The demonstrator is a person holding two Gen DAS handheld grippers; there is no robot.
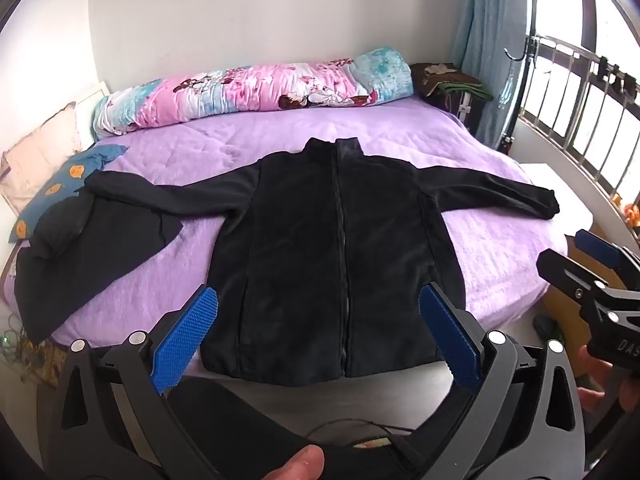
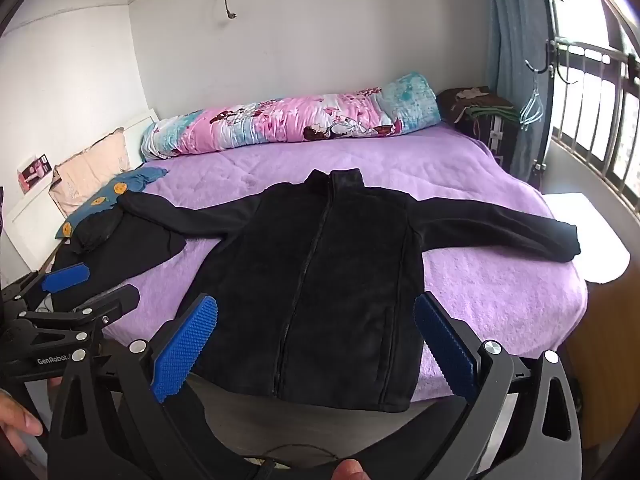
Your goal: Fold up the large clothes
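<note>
the black fleece jacket [image 1: 332,248] lies face up and zipped on the purple bedspread [image 1: 500,248], collar toward the rolled floral quilt [image 1: 256,88], both sleeves stretched out to the sides and the hem at the near edge of the bed. no fold shows in it yet, so the whole job looks still ahead: sleeves in, then body over. the left gripper [image 1: 316,336] hovers above the hem with its jaws wide apart and nothing between them; the right gripper [image 2: 316,336] does the same. a second dark garment [image 1: 100,248] lies at the left, possibly folded already, though that is hard to read.
</note>
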